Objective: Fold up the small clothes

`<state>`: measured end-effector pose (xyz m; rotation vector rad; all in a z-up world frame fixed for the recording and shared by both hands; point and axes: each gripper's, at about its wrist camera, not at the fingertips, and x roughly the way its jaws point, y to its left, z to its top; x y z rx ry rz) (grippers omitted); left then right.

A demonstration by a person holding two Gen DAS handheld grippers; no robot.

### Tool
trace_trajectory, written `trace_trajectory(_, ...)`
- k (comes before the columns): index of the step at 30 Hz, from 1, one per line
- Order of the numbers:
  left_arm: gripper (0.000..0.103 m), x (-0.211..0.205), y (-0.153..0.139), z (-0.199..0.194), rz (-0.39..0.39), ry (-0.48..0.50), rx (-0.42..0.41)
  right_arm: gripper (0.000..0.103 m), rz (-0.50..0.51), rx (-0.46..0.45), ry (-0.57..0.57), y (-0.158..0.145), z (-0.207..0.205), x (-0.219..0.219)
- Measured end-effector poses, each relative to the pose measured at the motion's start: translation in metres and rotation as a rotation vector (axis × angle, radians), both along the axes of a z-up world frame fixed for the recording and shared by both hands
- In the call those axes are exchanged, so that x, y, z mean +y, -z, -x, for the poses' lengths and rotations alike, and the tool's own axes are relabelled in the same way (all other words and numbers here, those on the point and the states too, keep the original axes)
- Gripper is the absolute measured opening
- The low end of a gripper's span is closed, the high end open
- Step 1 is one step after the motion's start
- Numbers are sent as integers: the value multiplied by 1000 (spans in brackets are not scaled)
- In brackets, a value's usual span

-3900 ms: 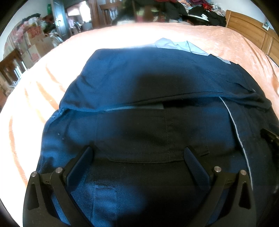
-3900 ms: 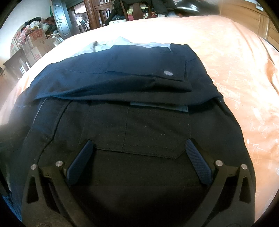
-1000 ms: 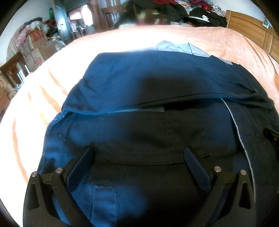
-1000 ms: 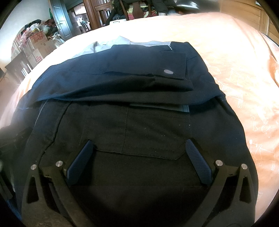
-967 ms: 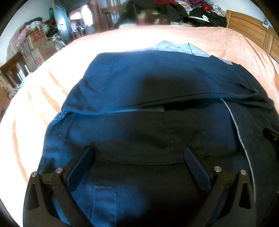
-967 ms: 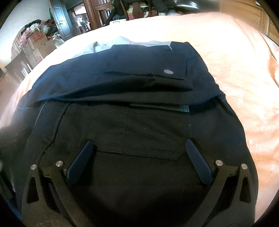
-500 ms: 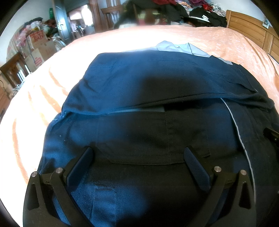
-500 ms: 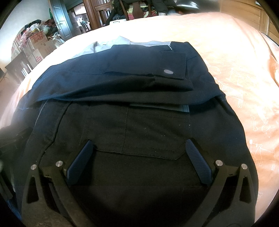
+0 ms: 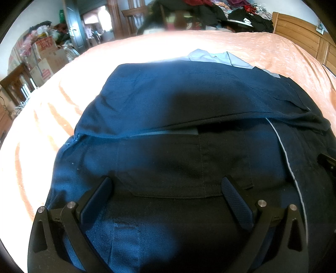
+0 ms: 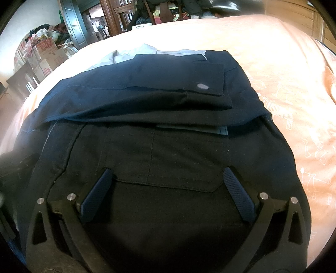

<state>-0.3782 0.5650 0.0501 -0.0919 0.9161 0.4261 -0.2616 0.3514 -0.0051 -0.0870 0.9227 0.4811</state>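
Note:
A dark navy garment (image 9: 178, 100) lies folded on the peach bedspread (image 9: 189, 44), with a pale grey collar (image 9: 218, 58) showing at its far edge. The far part is folded over toward me, above a chest pocket (image 9: 184, 166). My left gripper (image 9: 166, 180) is open just over the garment's left half, nothing between its fingers. In the right wrist view the same garment (image 10: 147, 88) shows a sleeve cuff with a grey snap button (image 10: 202, 86) lying on top. My right gripper (image 10: 167, 172) is open over the right pocket (image 10: 168, 157), holding nothing.
The bedspread (image 10: 283, 84) extends right and far beyond the garment. A wooden headboard (image 9: 300, 33) stands at the right. Piled clothes (image 9: 210, 12) lie past the bed's far edge. Cardboard boxes (image 9: 44, 54) and a door (image 10: 72, 25) are at the far left.

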Motion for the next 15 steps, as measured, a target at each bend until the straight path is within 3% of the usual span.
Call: trace_trajectory(15, 103, -1, 0, 0, -1, 1, 0, 103, -2, 1, 0, 0, 0, 0)
